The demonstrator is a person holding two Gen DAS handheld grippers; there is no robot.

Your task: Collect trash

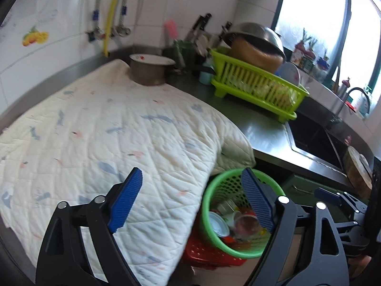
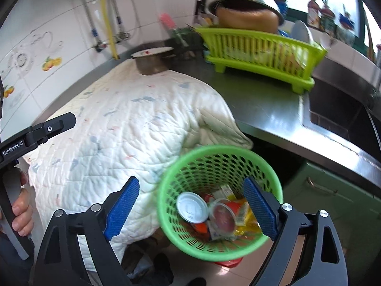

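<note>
Both the left gripper (image 1: 191,199) and right gripper (image 2: 191,208) hover with jaws spread wide, holding nothing.

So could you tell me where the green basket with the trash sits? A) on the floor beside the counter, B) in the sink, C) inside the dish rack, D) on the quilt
A: the basket stands down by the counter edge, next to the quilt's overhang.

Quilt (image 2: 123,128) covers left bench, overhanging near edge. Bare steel bench (image 2: 266,109) right of it: passable. Dish rack (image 2: 259,54) blocks far right. Green basket (image 2: 221,202) mouth open below, near bench edge.
</note>
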